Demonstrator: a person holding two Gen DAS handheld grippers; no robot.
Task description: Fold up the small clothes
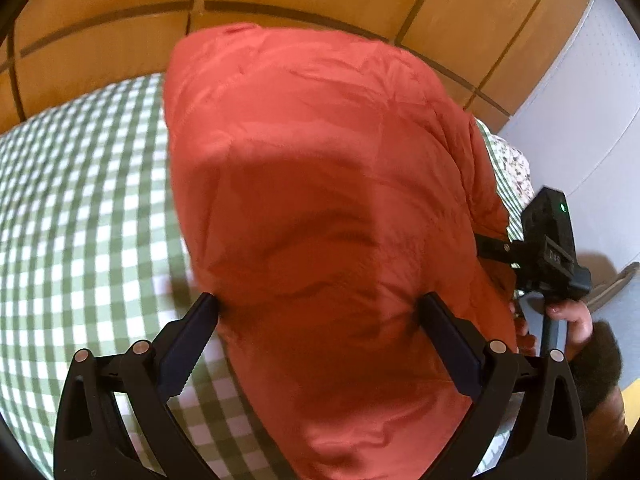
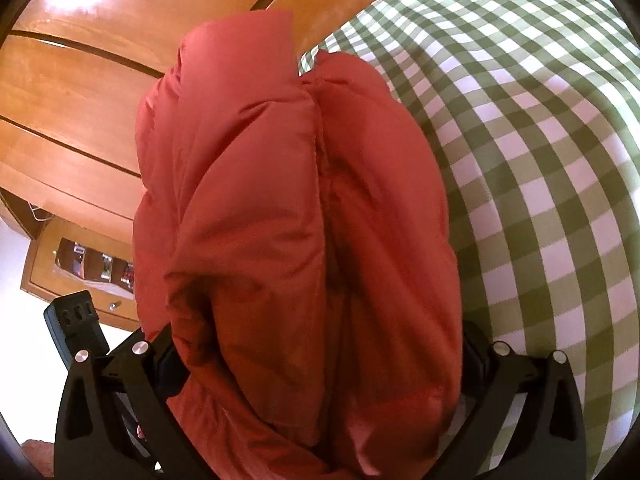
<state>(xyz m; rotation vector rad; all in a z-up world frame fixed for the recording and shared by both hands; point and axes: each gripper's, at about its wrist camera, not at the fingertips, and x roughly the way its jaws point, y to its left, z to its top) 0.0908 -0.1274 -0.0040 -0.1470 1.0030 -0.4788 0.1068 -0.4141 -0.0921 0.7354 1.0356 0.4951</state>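
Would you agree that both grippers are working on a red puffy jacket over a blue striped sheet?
Not quite: the sheet is green-and-white checked, not blue striped, as both wrist views show. The red puffy jacket does sit between the fingers of each gripper.

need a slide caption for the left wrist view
Left tongs open around a puffy red jacket above the green checked bedspread.

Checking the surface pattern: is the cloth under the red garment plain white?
No, the cloth under the red garment is green-and-white checked.
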